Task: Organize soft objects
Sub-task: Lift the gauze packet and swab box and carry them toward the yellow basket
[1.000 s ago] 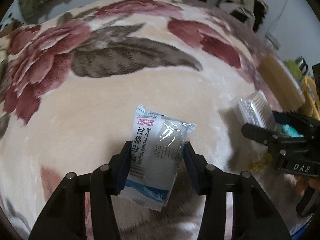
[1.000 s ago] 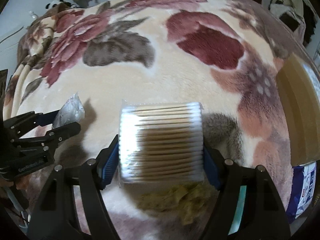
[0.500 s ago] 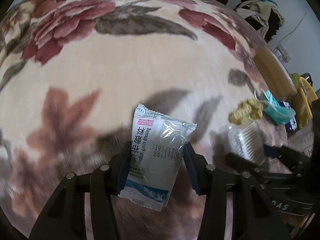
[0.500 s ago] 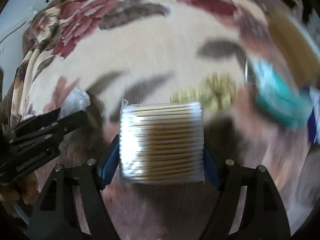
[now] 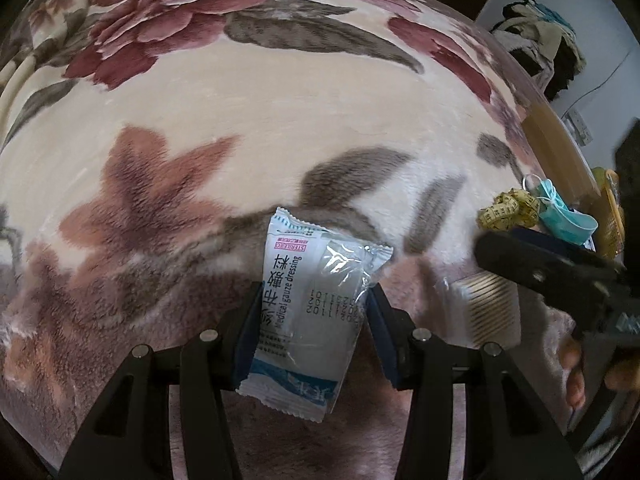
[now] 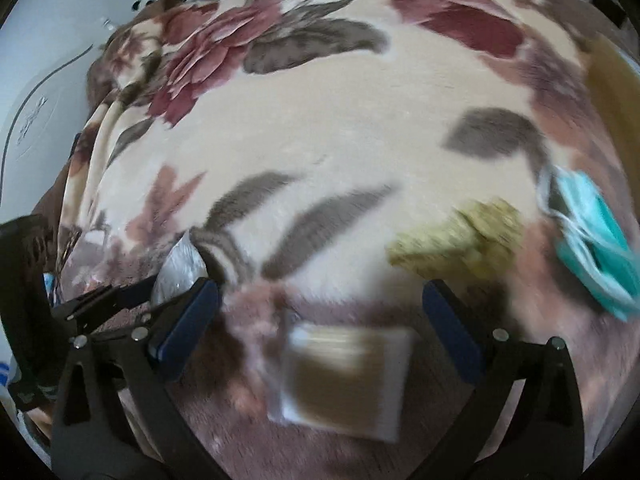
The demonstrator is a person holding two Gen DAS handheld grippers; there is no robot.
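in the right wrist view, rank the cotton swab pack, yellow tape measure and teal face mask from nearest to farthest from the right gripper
1. Clear pack of cotton swabs: between the open jaws of the right gripper.
2. Crumpled yellow tape measure: ahead, to the right.
3. Teal face mask: far right edge.

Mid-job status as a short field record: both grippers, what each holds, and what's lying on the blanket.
left gripper: shut on gauze dressing packet
right gripper: open, holding nothing
cotton swab pack: below the open fingers, blurred
tape measure: yellow, bunched on blanket
face mask: teal, right of tape measure
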